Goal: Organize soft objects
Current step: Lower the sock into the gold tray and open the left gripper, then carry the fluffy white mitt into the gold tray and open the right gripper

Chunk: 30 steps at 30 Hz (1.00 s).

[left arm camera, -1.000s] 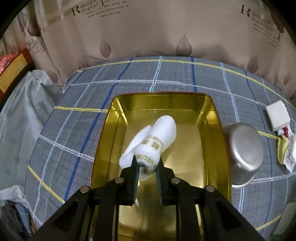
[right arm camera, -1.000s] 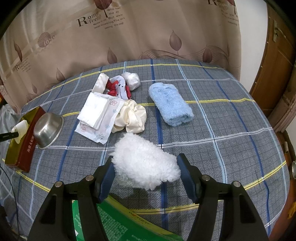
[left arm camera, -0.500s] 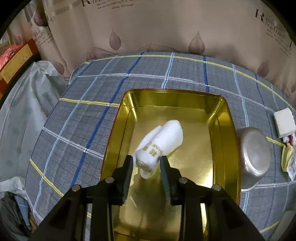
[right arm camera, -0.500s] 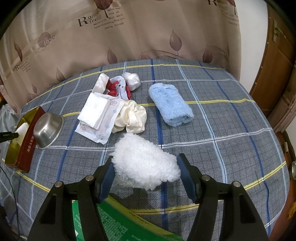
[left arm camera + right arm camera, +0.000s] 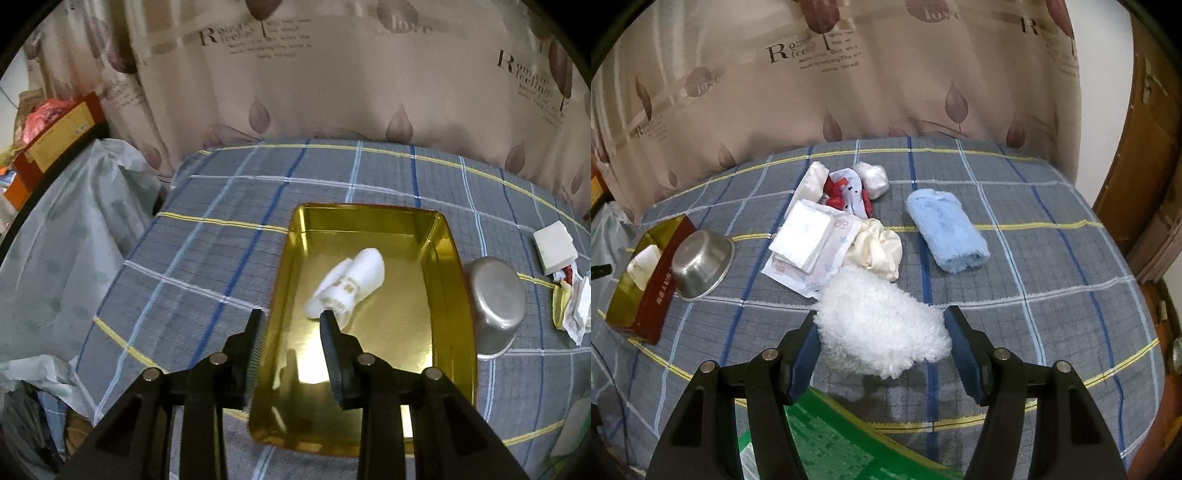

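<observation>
Because the fluffy white pad (image 5: 882,325) sits between the right gripper (image 5: 882,350) jaws, spread and not yet pinching, it should compress lightly, so grip mid-body; farther off, the left gripper (image 5: 291,326) hangs released above the rolled white towel (image 5: 347,288) in the gold tray (image 5: 448,295).

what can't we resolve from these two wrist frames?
- Gold print on the white towel in the tin: left view, blurred and too small.
- Right gripper contact with the fluffy cloth: right view, fleece hides the pads; grip unclear.
- Green box: right view, cut by the bottom edge and gripper.
- Pile under the folded tissue: mostly covered.
</observation>
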Each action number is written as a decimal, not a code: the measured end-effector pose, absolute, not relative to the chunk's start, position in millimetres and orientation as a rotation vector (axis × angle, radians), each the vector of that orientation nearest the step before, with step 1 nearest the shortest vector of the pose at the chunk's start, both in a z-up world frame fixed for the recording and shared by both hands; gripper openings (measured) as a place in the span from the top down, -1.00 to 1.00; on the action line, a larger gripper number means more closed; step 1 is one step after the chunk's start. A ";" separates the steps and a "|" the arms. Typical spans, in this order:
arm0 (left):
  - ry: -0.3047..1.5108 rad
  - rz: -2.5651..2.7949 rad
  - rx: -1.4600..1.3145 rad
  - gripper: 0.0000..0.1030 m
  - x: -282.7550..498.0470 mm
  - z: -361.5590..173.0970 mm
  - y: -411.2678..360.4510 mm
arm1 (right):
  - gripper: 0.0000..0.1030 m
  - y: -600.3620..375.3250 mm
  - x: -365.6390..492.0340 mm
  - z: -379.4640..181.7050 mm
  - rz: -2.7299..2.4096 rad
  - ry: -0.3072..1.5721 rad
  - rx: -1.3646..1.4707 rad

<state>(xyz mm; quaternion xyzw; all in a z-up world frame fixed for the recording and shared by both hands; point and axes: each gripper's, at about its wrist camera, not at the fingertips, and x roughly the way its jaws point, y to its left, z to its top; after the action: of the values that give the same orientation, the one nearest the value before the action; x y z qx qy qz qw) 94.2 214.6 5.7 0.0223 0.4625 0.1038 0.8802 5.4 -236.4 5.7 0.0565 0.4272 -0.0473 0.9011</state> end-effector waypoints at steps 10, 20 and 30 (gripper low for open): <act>0.960 0.300 0.015 0.40 65.0 -6.6 248.7 | -0.20 -162.3 30.5 24.6 0.044 0.879 0.024; 0.959 0.394 -0.010 0.40 49.2 -17.0 275.5 | -0.20 -30.8 64.0 23.6 0.356 0.905 -0.063; 0.956 0.422 -0.046 0.40 45.4 -20.0 289.5 | -0.20 75.8 81.0 10.7 0.512 0.875 -0.186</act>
<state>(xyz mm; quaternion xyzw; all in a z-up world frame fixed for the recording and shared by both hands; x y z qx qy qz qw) 45.4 289.5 -20.0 -0.0222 0.4567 0.2016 0.8662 81.0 75.8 10.7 -0.0888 0.4184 0.2450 0.8701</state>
